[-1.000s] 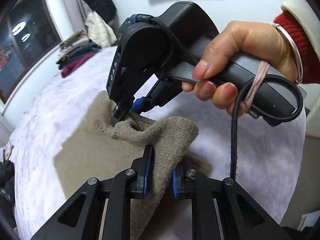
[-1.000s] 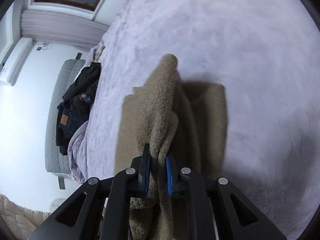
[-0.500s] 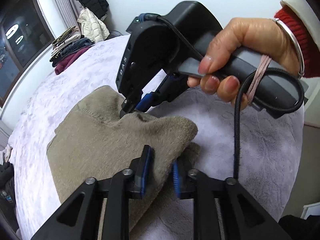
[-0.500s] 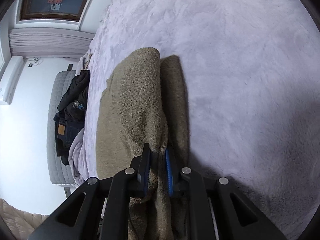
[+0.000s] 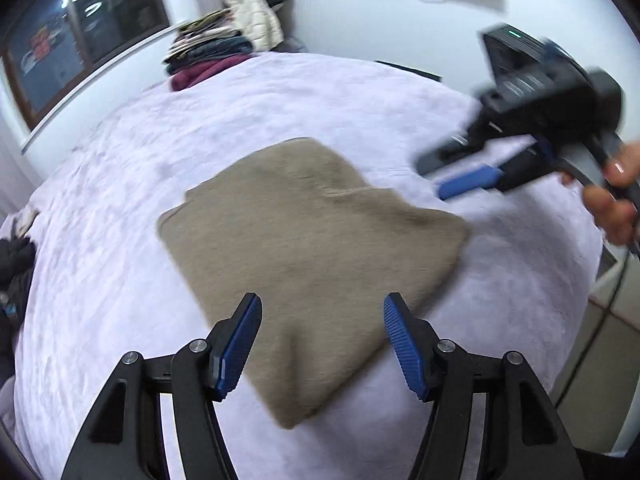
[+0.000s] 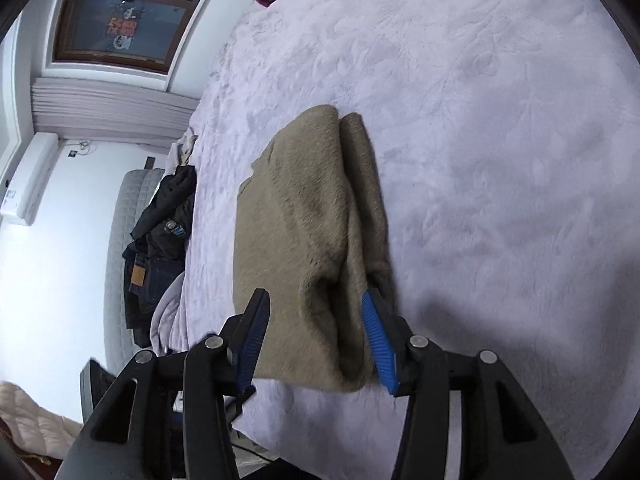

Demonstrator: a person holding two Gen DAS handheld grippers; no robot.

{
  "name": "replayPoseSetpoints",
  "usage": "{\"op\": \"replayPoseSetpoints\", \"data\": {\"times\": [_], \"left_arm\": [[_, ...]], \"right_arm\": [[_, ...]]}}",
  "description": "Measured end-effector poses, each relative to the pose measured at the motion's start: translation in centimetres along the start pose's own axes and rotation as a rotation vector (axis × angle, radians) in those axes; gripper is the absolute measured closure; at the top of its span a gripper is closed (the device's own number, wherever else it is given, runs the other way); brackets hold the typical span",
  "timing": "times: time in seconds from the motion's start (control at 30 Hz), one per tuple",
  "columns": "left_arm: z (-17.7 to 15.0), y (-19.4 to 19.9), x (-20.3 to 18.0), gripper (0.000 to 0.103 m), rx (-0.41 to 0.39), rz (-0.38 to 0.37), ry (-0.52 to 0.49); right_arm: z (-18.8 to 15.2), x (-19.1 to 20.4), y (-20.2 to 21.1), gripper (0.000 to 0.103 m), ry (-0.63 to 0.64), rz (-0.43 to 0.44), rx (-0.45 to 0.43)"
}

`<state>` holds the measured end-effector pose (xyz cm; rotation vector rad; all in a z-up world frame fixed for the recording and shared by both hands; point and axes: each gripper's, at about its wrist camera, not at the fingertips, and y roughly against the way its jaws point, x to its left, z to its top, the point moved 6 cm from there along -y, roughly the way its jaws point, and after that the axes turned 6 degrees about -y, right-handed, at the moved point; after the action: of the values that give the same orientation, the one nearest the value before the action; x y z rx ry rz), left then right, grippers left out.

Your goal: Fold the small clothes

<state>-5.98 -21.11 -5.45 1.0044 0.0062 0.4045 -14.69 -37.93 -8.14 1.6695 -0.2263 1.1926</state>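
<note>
1. The folded tan knit garment [image 5: 312, 240] lies flat on the lilac bed cover [image 5: 120, 280], at the centre of the left wrist view.
2. The left tool [image 5: 322, 340] has just been opening; its jaws stand apart above the garment's lower edge, gripping nothing.
3. The right tool [image 6: 314, 340] has also just been opening; the garment's near end lies between its blue pads [image 6: 376, 344], no longer clamped.
4. A stack of clothes [image 5: 208, 52] sits at the upper left.
</note>
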Motion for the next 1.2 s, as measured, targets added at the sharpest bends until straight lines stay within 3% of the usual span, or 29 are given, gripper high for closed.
{"op": "replayPoseSetpoints", "data": {"times": [0.1,0.13,0.17,0.2,0.23,0.33,0.4,0.5,0.7,0.8,0.87,0.9,1.07,1.1,1.13,1.17,1.2], "left_arm": [[0.0,-0.8,2.3,0.038,0.048,0.002,0.075],[0.0,-1.3,3.2,0.038,0.066,0.005,0.107],[0.0,-1.8,4.1,0.038,0.081,0.011,0.145],[0.1,-2.0,5.0,0.038,0.086,0.017,0.186],[0.0,-2.0,5.8,0.038,0.080,0.021,0.224],[-0.9,-2.5,6.9,0.038,0.080,0.037,0.292],[-1.7,-4.0,7.2,0.038,0.116,0.029,0.344],[-3.0,-6.7,7.2,0.038,0.200,0.011,0.398],[-3.1,-7.0,6.7,0.037,0.211,0.026,0.394],[-2.9,-6.6,6.8,0.037,0.212,0.029,0.397],[-2.7,-6.2,7.2,0.037,0.207,0.033,0.412],[-2.4,-6.0,7.4,0.037,0.204,0.033,0.420],[-1.9,-6.5,8.6,0.037,0.210,0.013,0.468],[-2.0,-6.7,8.7,0.037,0.215,0.006,0.476],[-2.0,-6.9,8.9,0.037,0.222,0.005,0.484],[-2.0,-6.9,9.0,0.037,0.223,0.013,0.492],[-1.9,-6.8,9.2,0.037,0.219,0.025,0.496]], "right_arm": [[-1.4,-0.4,-1.5,0.050,0.036,-0.054,0.056],[-1.6,-0.5,-2.3,0.057,0.040,-0.087,0.076],[-1.8,-0.5,-3.0,0.077,0.052,-0.117,0.094],[-1.9,-0.4,-3.3,0.089,0.063,-0.123,0.095],[-2.0,-0.1,-3.2,0.093,0.067,-0.115,0.093],[-2.5,0.2,-1.9,0.095,0.065,-0.072,0.069],[-3.1,-1.3,-1.5,0.095,0.058,-0.133,0.073],[-3.9,-4.6,-2.3,0.095,-0.010,-0.180,0.089],[-4.1,-4.8,-1.0,0.091,-0.032,-0.164,0.044],[-3.0,-3.2,1.4,0.082,-0.002,-0.128,-0.018],[-1.3,-2.1,1.7,0.055,-0.007,-0.063,-0.030],[-0.3,-1.7,1.3,0.051,-0.009,-0.055,-0.038],[5.0,-0.8,-2.5,0.051,-0.034,0.006,-0.051],[5.9,-0.7,-3.6,0.053,-0.049,0.019,-0.043],[6.5,-0.6,-4.6,0.066,-0.058,0.021,-0.029],[6.8,-0.5,-5.4,0.091,-0.055,0.005,0.001],[6.9,-0.1,-5.9,0.093,-0.038,-0.015,0.018]]}}
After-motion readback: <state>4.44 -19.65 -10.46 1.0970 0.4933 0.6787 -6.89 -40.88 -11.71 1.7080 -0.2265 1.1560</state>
